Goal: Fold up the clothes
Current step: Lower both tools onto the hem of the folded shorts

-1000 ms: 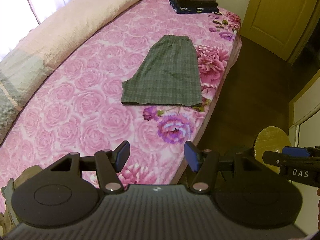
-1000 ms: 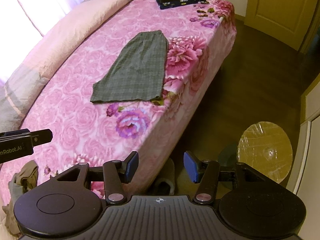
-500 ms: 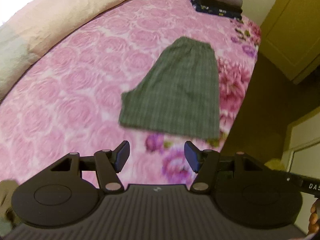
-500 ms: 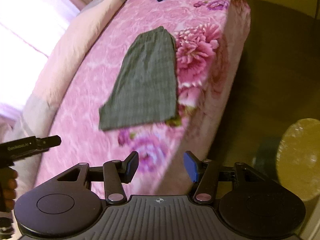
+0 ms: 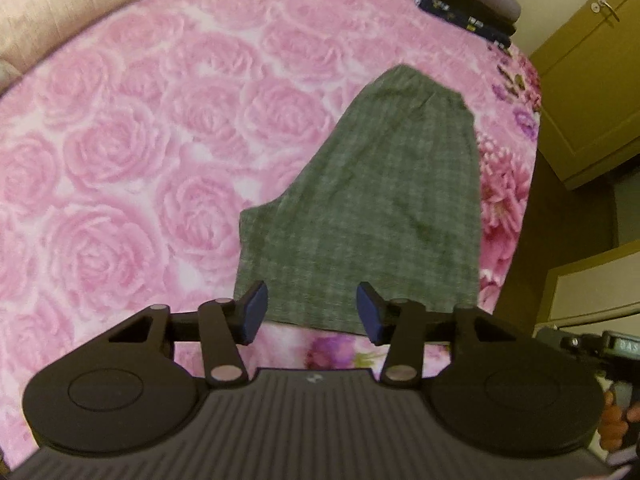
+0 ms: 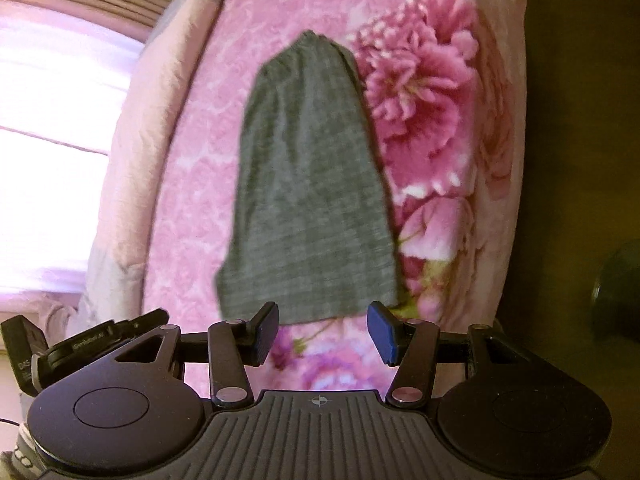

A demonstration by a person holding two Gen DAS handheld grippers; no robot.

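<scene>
I see the grey checked fabric shorts (image 5: 372, 208) lying flat on the pink rose-printed bedspread (image 5: 140, 160). My left gripper (image 5: 312, 312) and right gripper (image 6: 323, 332) hover spread apart, holding nothing.

My view fills with a bed under a pink rose-print bedspread (image 5: 160, 128), its big magenta blooms (image 6: 416, 92) crowding the edge at 3 o'clock. A pale pink duvet (image 5: 60, 0) lies rolled along the far side at 10 o'clock. Bright daylight floods through a curtained window (image 6: 52, 160) at 9 o'clock, washing that side out. An olive-yellow door (image 5: 588, 92) with a handle stands at 2 o'clock. Dark wooden floor (image 6: 580, 120) runs beside the bed at 3 o'clock.
</scene>
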